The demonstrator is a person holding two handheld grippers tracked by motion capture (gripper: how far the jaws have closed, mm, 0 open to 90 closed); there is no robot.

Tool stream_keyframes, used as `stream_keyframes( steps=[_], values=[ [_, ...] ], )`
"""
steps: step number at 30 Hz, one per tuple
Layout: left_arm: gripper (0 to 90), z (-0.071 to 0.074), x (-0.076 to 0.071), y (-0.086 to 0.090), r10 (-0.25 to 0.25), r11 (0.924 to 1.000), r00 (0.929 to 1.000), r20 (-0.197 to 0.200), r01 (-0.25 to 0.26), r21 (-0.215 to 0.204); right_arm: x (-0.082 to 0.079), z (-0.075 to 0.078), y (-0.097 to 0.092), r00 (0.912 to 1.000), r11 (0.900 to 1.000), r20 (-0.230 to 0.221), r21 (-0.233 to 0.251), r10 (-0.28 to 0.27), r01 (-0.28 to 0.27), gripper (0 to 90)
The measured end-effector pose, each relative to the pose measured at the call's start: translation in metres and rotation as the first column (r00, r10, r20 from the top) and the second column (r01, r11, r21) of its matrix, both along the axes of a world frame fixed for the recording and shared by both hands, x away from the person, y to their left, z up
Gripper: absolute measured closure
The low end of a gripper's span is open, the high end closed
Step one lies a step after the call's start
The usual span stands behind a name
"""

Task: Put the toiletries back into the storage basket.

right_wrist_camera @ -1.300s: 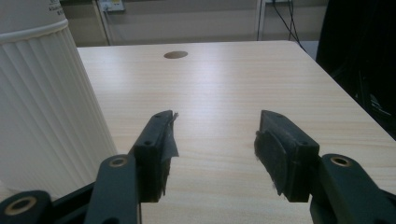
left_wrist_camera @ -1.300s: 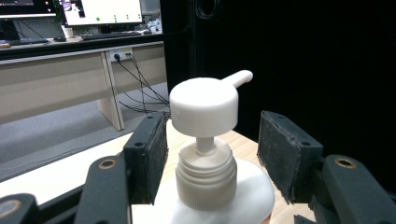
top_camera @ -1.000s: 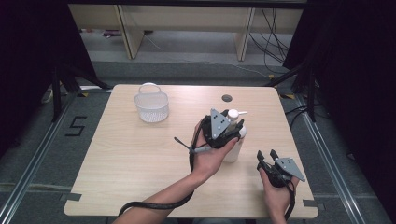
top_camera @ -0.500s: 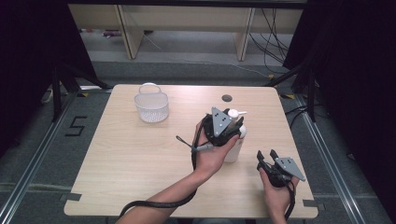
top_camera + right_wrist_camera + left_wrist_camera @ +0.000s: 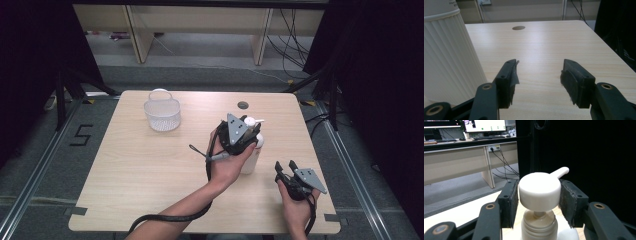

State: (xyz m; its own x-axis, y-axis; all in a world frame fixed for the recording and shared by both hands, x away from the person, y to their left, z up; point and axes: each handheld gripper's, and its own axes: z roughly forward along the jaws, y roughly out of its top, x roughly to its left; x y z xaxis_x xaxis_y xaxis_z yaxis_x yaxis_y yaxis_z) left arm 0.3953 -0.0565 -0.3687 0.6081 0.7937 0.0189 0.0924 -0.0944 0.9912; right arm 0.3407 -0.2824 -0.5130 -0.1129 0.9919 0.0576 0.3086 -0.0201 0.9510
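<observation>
the left gripper (image 5: 539,202) is closing its jaws onto the pump bottle (image 5: 252,152) head; at four o'clock, the right gripper (image 5: 539,82) is resting, jaws apart.

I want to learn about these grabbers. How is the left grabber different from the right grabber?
The left gripper has its jaws around the white pump head of the bottle, and they have just been closing on it; the right gripper has open jaws with nothing between them. In the high view, the left gripper is up at the bottle's top, while the right gripper sits low beside the bottle near the table edge. Both have black jaws.
</observation>
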Motion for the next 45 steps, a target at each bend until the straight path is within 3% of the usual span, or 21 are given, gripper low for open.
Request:
stream_keyframes(
  steps=[6,8,17,19,26,32,33,44,45],
  values=[
    [51.7,0.002,0.000,-0.001,0.004,1.0000,1.0000,0.002,-0.004,0.001,0.000,0.000,0.001,1.0000,0.9999,-0.007,0.012,0.002,-0.002,46.1],
    [52.0,0.002,0.000,-0.001,0.005,1.0000,1.0000,0.002,-0.005,0.002,0.002,-0.001,0.001,0.9998,0.9996,0.015,0.024,0.014,-0.014,46.1],
    [57.4,0.002,0.000,0.000,0.008,0.9999,1.0000,-0.005,-0.008,0.007,0.001,-0.001,0.002,1.0000,0.9994,-0.002,0.035,0.007,-0.007,46.0],
    [57.7,0.002,0.001,0.000,0.006,1.0000,1.0000,-0.005,-0.006,0.008,0.000,0.000,0.002,0.9998,0.9997,-0.021,0.025,0.004,-0.004,46.0],
    [58.2,0.002,0.000,0.001,-0.001,1.0000,0.9999,-0.012,0.001,-0.002,0.000,0.000,0.002,0.9998,0.9995,-0.019,0.032,0.005,-0.005,45.8],
    [58.3,0.003,0.002,0.004,-0.011,0.9999,0.9997,-0.022,0.011,-0.001,0.000,0.000,0.000,0.9999,0.9999,-0.013,0.010,0.008,-0.008,45.8],
    [58.4,0.004,0.002,0.005,-0.013,0.9999,0.9996,-0.025,0.013,0.002,-0.001,0.000,0.003,0.9997,0.9987,-0.026,0.050,-0.002,0.003,45.8],
    [58.5,0.010,0.002,0.017,-0.014,0.9999,0.9998,-0.014,0.014,-0.003,-0.001,0.000,0.003,0.9996,0.9989,-0.029,0.048,-0.001,0.002,45.8],
    [58.5,0.012,0.002,0.019,-0.017,0.9999,0.9998,-0.011,0.017,0.001,0.000,0.000,0.001,0.9998,0.9997,-0.021,0.024,0.006,-0.005,45.8]
  ],
)
